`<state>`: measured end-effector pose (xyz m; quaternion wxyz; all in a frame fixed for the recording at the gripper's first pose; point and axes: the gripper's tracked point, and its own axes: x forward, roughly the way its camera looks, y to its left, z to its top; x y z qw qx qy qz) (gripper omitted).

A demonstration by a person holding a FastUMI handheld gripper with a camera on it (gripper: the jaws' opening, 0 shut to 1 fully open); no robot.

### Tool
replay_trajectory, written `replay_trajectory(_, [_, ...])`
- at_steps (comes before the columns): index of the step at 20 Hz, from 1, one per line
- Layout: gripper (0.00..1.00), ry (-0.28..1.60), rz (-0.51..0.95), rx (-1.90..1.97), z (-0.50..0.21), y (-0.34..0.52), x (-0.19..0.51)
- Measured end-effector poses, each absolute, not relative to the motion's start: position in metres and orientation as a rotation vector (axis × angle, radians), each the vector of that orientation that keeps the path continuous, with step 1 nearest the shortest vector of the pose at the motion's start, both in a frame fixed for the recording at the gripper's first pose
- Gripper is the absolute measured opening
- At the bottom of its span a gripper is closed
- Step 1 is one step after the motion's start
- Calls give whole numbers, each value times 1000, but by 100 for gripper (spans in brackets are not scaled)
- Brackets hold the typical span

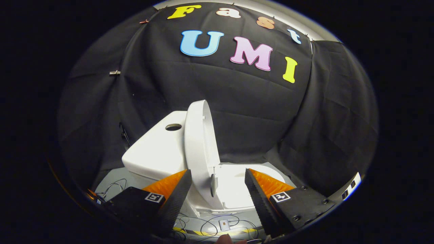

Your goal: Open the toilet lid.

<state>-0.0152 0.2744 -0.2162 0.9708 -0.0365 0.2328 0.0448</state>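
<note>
Facing raised lid [200, 149] — tool [218, 181] spread, empty

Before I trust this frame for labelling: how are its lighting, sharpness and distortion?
Gripper view: strong fisheye bending; the raised toilet lid and tank are brightly lit and sharp, the cloth wall dim, the open gripper near and slightly soft, and there is glare on the floor.

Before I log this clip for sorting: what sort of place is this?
Likely a staged recording booth, not a bathroom: a white toilet, lid raised, ahead of the open gripper, black cloth wall behind, loose cables beneath.
</note>
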Motion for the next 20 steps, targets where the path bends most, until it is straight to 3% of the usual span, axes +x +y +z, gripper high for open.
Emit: replay_trajectory(20, [99, 177, 85, 46, -42, 173, -3])
